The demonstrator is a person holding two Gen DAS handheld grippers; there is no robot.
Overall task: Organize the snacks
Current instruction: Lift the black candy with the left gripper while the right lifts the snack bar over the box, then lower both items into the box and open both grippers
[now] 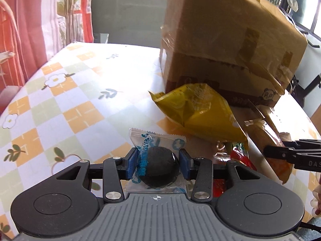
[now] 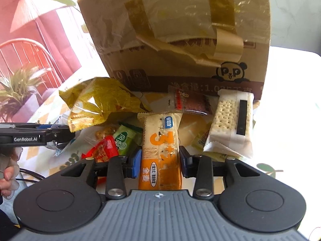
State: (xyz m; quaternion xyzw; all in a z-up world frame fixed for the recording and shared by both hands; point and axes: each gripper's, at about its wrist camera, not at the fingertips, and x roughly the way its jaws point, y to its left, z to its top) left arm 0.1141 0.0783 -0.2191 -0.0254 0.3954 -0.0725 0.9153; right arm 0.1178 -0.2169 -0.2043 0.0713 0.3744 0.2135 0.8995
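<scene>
In the left wrist view my left gripper [image 1: 158,162] is shut on a clear packet holding a round black cake [image 1: 159,170]; both blue pads press its sides just above the checked tablecloth [image 1: 70,100]. In the right wrist view my right gripper [image 2: 160,160] is shut on an orange and white bar packet [image 2: 160,138] that points toward the cardboard box [image 2: 180,30]. The snack pile lies before that box: a yellow bag [image 2: 100,104], a cracker pack [image 2: 230,124], a brown packet [image 2: 192,102], a green one [image 2: 124,138] and a red one [image 2: 104,150].
The tall taped cardboard box [image 1: 220,40] stands at the back of the table behind the yellow bag [image 1: 200,112]. The tablecloth stretches to the left of the pile. A person's hand [image 2: 8,178] holds the left gripper's handle. Red curtains and plants are beyond the table.
</scene>
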